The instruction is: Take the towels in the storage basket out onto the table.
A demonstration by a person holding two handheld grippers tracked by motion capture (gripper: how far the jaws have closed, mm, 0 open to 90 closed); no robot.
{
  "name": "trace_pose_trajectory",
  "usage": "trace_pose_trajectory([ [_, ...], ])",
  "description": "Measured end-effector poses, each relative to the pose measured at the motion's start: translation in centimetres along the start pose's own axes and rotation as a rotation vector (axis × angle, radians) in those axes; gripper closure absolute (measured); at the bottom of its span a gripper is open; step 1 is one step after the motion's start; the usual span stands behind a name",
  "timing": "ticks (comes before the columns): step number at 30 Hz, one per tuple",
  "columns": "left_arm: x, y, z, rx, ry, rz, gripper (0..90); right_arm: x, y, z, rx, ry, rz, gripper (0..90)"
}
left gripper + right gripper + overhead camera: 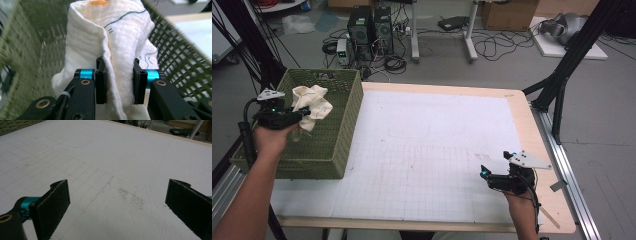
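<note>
High view: the left gripper (301, 114) is held above the open top of a green woven basket (337, 145) that stands on the left end of the table (532, 125), partly overhanging its left edge. A crumpled cream cloth (314, 105) is pinched in that gripper and hangs over the basket's inside, lifted clear of the rim nearest the table's middle. The person's left hand (271, 137) grips the tool from the near side, the forearm coming up from the bottom left corner. Well apart, near the table's right front corner, the right gripper (483, 171) rests low over the white gridded mat (422, 150), pointing left, with nothing between its jaws.

Left gripper view: the two black jaws stand close together and clamp a fold of the cream cloth (110, 42), which rises as a bunched column above them and spills down behind the left jaw. Thin blue lines and an orange patch mark the fabric. The basket's green mesh walls (180, 65) surround it on both sides.

Right gripper view: the jaws are spread wide, pads (53, 205) facing each other across bare mat (112, 157). A small speckled stain (131, 198) lies on the mat between them. A corner of the basket (15, 123) shows at top left.
</note>
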State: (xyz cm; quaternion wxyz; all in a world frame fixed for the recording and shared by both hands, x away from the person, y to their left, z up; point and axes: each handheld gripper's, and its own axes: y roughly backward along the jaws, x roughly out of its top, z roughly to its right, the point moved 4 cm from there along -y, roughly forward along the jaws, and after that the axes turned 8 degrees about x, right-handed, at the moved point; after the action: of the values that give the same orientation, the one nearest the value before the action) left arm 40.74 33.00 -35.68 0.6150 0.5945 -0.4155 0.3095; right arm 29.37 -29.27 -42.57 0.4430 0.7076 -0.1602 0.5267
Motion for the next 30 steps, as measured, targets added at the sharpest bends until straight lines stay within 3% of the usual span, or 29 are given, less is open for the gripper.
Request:
trace_pose_trajectory([
  [8,0.8,2.1,-0.1,-0.017,0.014,0.095,70.8,0.1,-0.2,-0.2,0.005,0.001,0.000,4.9],
  [12,1.9,3.7,0.2,-0.053,0.040,0.199,70.9,0.1,-0.2,-0.2,0.005,0.004,0.002,4.9],
  [13,1.9,3.7,0.2,-0.053,0.040,0.199,70.9,0.2,-0.2,-0.2,0.005,0.003,0.003,4.9],
  [14,2.4,4.3,0.7,-0.078,0.041,0.238,70.9,0.1,-0.2,-0.2,0.006,0.003,0.002,4.9],
  [24,4.3,6.4,3.5,-0.170,0.040,0.363,70.9,0.1,-0.2,-0.2,0.007,0.003,-0.002,4.9],
  [28,4.8,7.0,4.6,-0.206,0.029,0.384,70.9,0.1,-0.2,-0.2,0.005,0.005,-0.003,4.9],
  [30,5.2,7.5,5.9,-0.254,0.017,0.398,70.9,0.2,-0.2,-0.2,0.005,0.006,0.000,4.9],
])
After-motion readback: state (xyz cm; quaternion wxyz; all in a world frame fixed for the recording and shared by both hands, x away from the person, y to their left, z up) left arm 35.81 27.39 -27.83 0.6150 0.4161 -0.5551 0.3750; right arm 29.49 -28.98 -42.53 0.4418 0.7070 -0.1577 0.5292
